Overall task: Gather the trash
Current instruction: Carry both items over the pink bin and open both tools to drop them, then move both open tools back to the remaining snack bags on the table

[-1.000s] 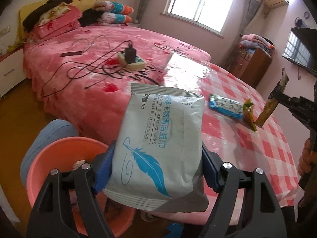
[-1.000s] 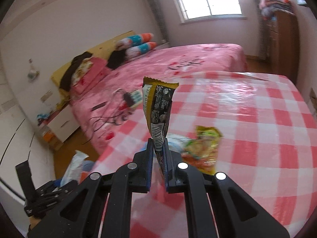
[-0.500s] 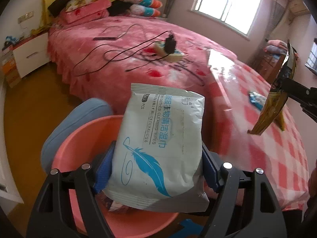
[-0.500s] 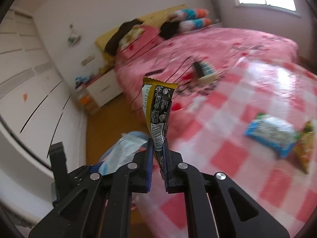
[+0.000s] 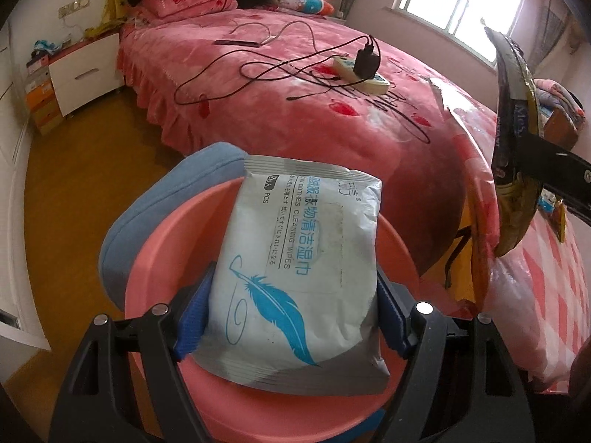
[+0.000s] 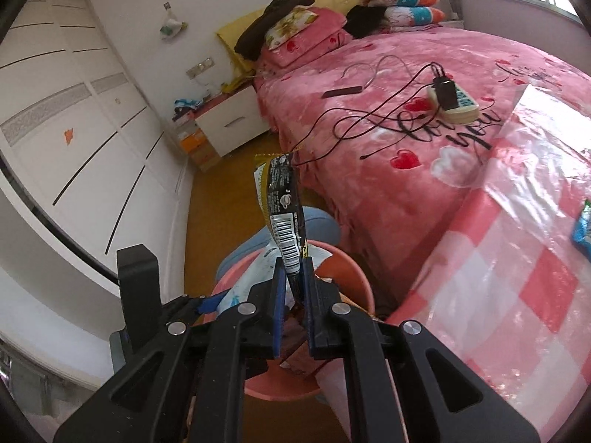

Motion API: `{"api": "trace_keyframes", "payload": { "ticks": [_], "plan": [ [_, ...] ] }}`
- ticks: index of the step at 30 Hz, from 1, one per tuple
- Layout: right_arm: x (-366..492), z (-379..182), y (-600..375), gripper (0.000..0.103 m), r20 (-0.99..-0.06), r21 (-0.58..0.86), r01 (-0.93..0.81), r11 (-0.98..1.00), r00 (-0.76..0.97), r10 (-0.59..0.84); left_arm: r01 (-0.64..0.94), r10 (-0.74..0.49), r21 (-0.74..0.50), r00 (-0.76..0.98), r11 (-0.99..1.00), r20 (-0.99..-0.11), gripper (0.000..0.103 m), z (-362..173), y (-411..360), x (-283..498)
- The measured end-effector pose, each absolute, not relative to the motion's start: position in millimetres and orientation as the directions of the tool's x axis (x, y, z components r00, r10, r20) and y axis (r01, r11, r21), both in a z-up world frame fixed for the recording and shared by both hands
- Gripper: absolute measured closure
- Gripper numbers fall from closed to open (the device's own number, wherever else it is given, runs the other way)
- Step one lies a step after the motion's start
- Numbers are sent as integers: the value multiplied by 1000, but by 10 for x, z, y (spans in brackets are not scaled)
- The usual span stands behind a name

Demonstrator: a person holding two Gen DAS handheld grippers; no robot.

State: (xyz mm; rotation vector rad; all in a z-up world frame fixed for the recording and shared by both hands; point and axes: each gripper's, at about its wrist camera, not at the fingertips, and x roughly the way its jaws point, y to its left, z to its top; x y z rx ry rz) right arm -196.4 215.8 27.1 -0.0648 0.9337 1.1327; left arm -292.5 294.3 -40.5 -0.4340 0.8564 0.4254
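The left gripper (image 5: pixel 291 317) clamps a silver-white pack of cleaning wipes with a blue feather print (image 5: pixel 295 277) by its sides, directly above a round pink plastic basin (image 5: pixel 155 269) resting on a blue padded seat (image 5: pixel 147 199). The right gripper (image 6: pixel 293 280) is pinched tight on a slim black and gold snack wrapper (image 6: pixel 282 210), held upright above the same basin (image 6: pixel 351 269). Beside them stands a tabletop with a pink checked plastic cover (image 6: pixel 517 295), next to a bed with a pink blanket (image 5: pixel 295 110).
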Motion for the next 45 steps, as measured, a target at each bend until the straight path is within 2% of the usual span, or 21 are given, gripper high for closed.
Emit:
{"api": "trace_keyframes", "payload": {
  "ticks": [15,22,23,24,25,26,28,33,42,45],
  "plan": [
    [-2012,216,2380,93,-659,425,-797,429,53,751,-539,177,-206,575,817,-799,25,-488,3024,-2995],
    [-2008,-80,2490,89,-725,405,-791,458,27,688,-555,164,-207,544,805,-823,24,-579,3087,-2995],
    [-2005,-132,2485,84,-738,394,-792,467,30,674,-557,163,-204,538,805,-827,23,-587,3095,-2993],
    [-1996,-173,2467,64,-746,394,-787,475,28,665,-560,166,-198,532,804,-830,22,-595,3101,-2995],
    [-1984,-193,2440,53,-748,398,-780,483,29,663,-563,170,-193,529,804,-831,20,-596,3104,-3004],
    [-1972,-193,2398,37,-741,409,-773,484,29,671,-570,183,-183,523,801,-832,20,-594,3112,-3013],
    [-1974,-135,2310,26,-735,383,-781,493,65,674,-578,194,-180,525,796,-828,19,-571,3125,-3037],
    [-1986,15,2096,14,-727,320,-790,523,149,670,-579,212,-182,546,795,-810,19,-470,3136,-3045],
    [-2070,76,1651,14,-720,253,-761,597,264,642,-515,193,-199,610,834,-768,19,-292,2939,-3003],
    [-2091,96,1483,10,-709,242,-745,622,302,638,-490,180,-210,632,846,-754,19,-222,2856,-2967]
  ]
}}
